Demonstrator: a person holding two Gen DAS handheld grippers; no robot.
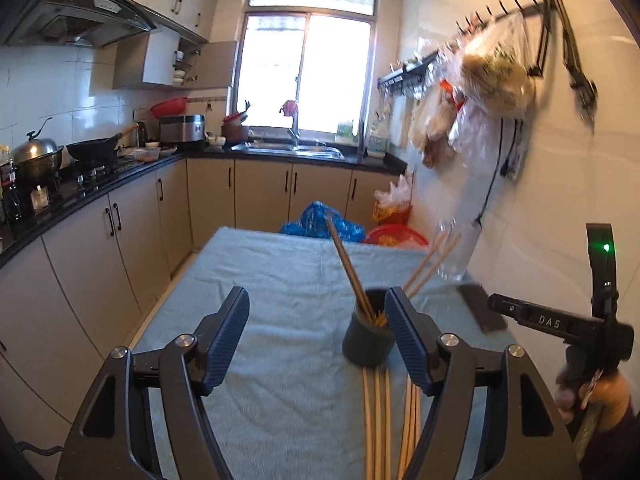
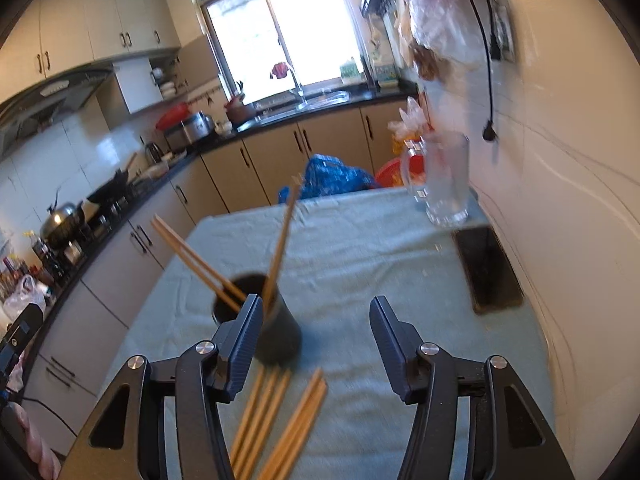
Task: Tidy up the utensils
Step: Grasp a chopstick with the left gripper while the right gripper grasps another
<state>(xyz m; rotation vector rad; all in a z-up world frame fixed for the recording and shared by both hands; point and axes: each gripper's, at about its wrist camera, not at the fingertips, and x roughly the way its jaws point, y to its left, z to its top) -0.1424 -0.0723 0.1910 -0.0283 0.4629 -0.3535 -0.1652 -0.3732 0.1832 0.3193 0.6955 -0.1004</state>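
Observation:
A dark cup (image 1: 366,340) stands upright on the blue-grey cloth (image 1: 280,280) with wooden chopsticks (image 1: 348,268) leaning in it. Several loose chopsticks (image 1: 378,420) lie on the cloth in front of it. My left gripper (image 1: 316,312) is open and empty; its right finger is beside the cup. In the right wrist view the cup (image 2: 276,332) sits just past my left finger, with chopsticks in it (image 2: 280,240) and loose ones (image 2: 280,420) below. My right gripper (image 2: 316,320) is open and empty. The right gripper's body also shows in the left wrist view, at the right edge (image 1: 592,320).
A clear glass pitcher (image 2: 444,184) and a dark phone (image 2: 488,268) sit on the cloth by the right wall. Bags hang on a wall rack (image 1: 480,76). A blue bag (image 1: 320,220) and red basket (image 1: 396,236) lie beyond the table. Kitchen counters run along the left.

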